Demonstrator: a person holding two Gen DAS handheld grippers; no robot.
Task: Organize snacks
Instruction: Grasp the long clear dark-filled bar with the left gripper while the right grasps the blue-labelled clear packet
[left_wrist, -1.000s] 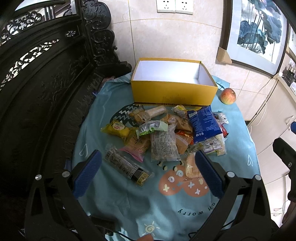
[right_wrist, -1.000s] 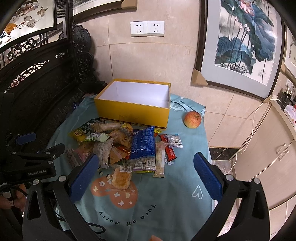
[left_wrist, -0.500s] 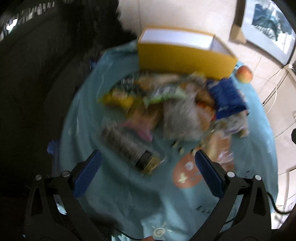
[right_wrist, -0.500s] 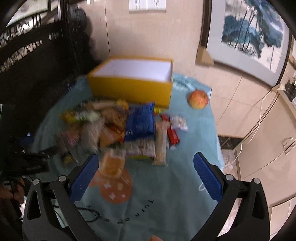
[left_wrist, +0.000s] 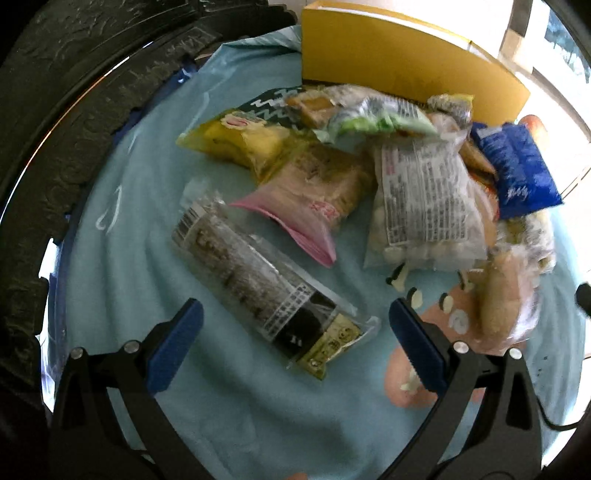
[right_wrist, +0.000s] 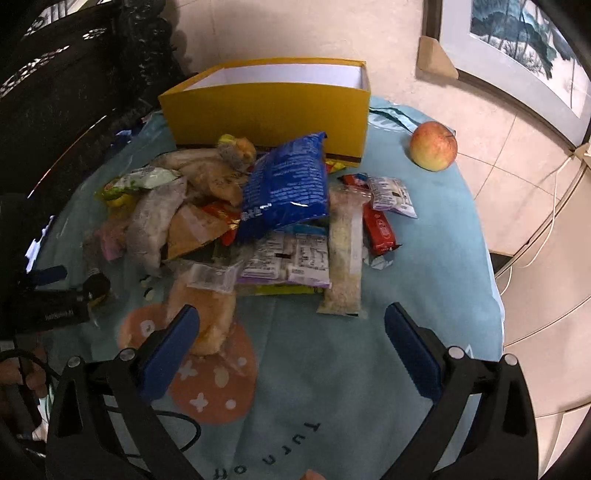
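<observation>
A: On the light-blue tablecloth (right_wrist: 424, 280), what lies nearest the left gripper (left_wrist: 295, 338)?

B: A long clear-wrapped snack roll (left_wrist: 269, 295), dark with a barcode at its far end, lying diagonally. Its near end sits between the blue pads, touching neither. The jaws are spread wide and hold nothing.

A: And the right gripper (right_wrist: 291, 341)?

B: Likewise spread wide and empty, low over the cloth. Its left pad (right_wrist: 171, 352) stands just in front of a wrapped bread bun (right_wrist: 212, 321); a pale oat bar (right_wrist: 345, 254) lies beyond, between the fingers' lines.

A: Where is the snack pile relative to the box?

B: The snacks are heaped directly before the yellow box (right_wrist: 269, 107), which stands open with a white interior at the far side of the table. A blue packet (right_wrist: 286, 184) leans atop the heap; a yellow banana-cake packet (left_wrist: 232, 138), a pink-edged pastry packet (left_wrist: 310, 195) and a clear bag of white pieces (left_wrist: 424, 206) lie on the left part of it. A red bar (right_wrist: 380, 227) and a small white sachet (right_wrist: 391, 195) lie at the right edge.

A: Anything apart from the pile?

B: An apple (right_wrist: 434, 146) rests on the cloth right of the box, well apart from the snacks. The left gripper's body shows at the left edge of the right wrist view
</observation>
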